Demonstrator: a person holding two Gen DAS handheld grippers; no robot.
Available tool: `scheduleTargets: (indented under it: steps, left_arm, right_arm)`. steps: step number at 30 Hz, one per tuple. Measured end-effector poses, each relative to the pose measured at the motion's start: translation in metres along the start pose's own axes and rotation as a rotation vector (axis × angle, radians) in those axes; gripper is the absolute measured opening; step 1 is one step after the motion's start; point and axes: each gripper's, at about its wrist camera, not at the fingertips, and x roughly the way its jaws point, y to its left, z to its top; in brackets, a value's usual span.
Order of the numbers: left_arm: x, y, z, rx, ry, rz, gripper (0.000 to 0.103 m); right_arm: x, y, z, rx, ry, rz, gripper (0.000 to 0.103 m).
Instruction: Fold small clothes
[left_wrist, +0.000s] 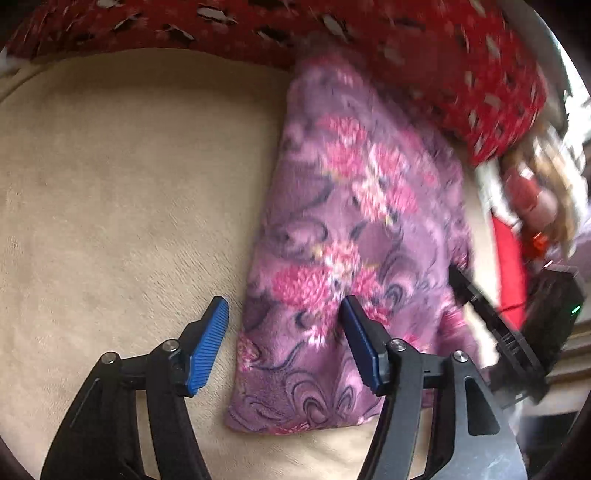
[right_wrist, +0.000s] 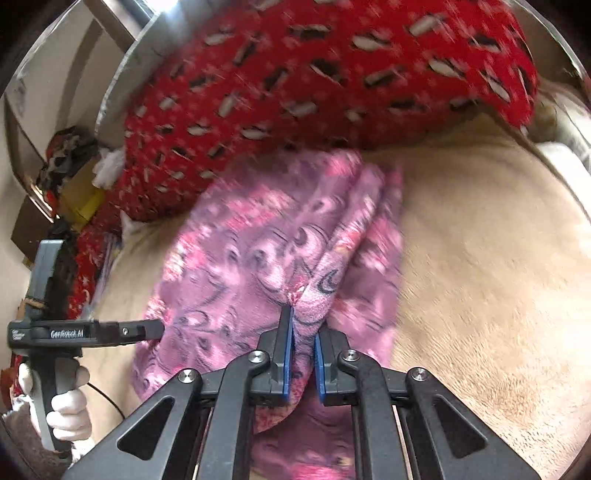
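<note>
A beige plush surface (left_wrist: 110, 184) bears a purple cloth (left_wrist: 351, 229), a red blanket (right_wrist: 314, 85) behind. The right gripper (right_wrist: 303, 332) pinches a cloth fold; the left gripper's (left_wrist: 284, 314) jaws stand wide, empty, straddling the cloth's edge.

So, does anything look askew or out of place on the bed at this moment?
Only one thing stands out: the purple floral cloth lies unevenly. Its edge is bunched into a raised ridge where the right gripper pinches it. The left gripper hangs open over its other edge. Nothing looks spilled or damaged.

Black tool (right_wrist: 303, 354) frames, ribbed blue pads, silver screws; white-gloved hand (right_wrist: 68, 402).
</note>
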Motion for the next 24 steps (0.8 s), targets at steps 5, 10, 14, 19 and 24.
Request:
scheduleTargets:
  steps: [5, 10, 14, 19, 24]
  left_arm:
    - [-0.001, -0.002, -0.004, 0.015, -0.003, 0.011, 0.062]
    - [-0.006, -0.003, -0.004, -0.002, -0.005, 0.016, 0.062]
    - [-0.006, -0.004, -0.014, 0.001, -0.008, 0.027, 0.062]
    - [-0.023, -0.009, -0.021, 0.009, -0.038, 0.021, 0.062]
    - [-0.007, -0.009, -0.027, 0.049, 0.005, 0.110, 0.063]
  right_arm:
    - [0.005, -0.011, -0.003, 0.037, -0.005, 0.041, 0.010]
    - [-0.006, -0.010, -0.005, 0.081, 0.037, 0.077, 0.018]
    - [-0.022, -0.008, -0.018, 0.120, 0.069, 0.156, 0.047]
    - [-0.032, 0.012, -0.029, 0.007, 0.086, 0.142, 0.008]
    - [-0.037, -0.027, -0.045, 0.106, 0.045, 0.097, 0.008]
